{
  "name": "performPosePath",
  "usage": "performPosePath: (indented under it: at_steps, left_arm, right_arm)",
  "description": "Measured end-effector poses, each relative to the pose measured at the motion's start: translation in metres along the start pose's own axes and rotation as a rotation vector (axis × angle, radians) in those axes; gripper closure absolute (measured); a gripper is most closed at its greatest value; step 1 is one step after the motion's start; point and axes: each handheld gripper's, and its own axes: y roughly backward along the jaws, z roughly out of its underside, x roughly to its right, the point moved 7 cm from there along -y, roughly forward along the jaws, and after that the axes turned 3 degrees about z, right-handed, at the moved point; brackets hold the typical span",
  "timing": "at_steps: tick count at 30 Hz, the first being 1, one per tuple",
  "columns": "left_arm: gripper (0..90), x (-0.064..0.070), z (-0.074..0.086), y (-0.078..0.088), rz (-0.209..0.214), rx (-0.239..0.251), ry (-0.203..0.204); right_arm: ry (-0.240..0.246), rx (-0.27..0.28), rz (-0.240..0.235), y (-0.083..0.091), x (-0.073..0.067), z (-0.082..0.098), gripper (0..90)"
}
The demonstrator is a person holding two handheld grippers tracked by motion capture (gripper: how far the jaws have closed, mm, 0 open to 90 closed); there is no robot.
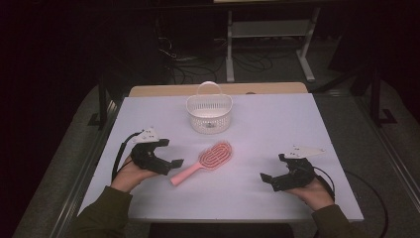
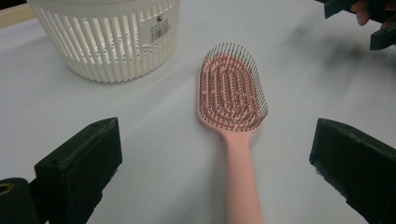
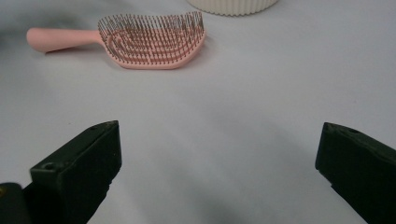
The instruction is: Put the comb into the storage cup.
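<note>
Left gripper view looks straight down the brush's point(image 2: 232, 93) handle: the left gripper's point(image 2: 215, 163) jaws stand wide apart at the lower corners of the frame, and the pink handle runs up from the bottom edge between them, touching neither. That lineup suggests the gripper is set to close on the handle, the thin, smooth part, rather than on the bristled head. The brush lies flat with bristles up in the middle of the frame, its head pointing toward the basket point(image 2: 107, 42) at upper left, which stands near but apart from it. In the high view the left gripper point(image 1: 168, 154) sits just beside the handle end, left of centre, with the white basket point(image 1: 209, 114) above the brush point(image 1: 205, 161), its handle upright and its mouth free. The right gripper point(image 1: 270, 179) rests at lower right of that frame, well apart from the brush, jaws likewise spread and holding nothing; in the right gripper view the brush point(image 3: 140, 39) lies at upper left, far beyond them. Nothing lies on the table point(image 1: 277, 124) between brush and basket, so I judge the way clear.
</note>
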Motion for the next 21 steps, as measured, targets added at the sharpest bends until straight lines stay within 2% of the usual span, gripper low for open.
performPosePath:
  at_steps: [12, 21]
  left_arm:
    - [1.5, 0.007, -0.010, -0.009, 0.015, -0.003, 0.003]
    - [1.6, 0.012, -0.018, -0.018, 0.027, -0.017, -0.010]
  right_arm:
    - [0.007, -0.001, 0.000, 0.000, -0.001, 0.000, 0.0]
    - [0.005, 0.002, -0.001, 0.000, -0.001, -0.001, 0.0]
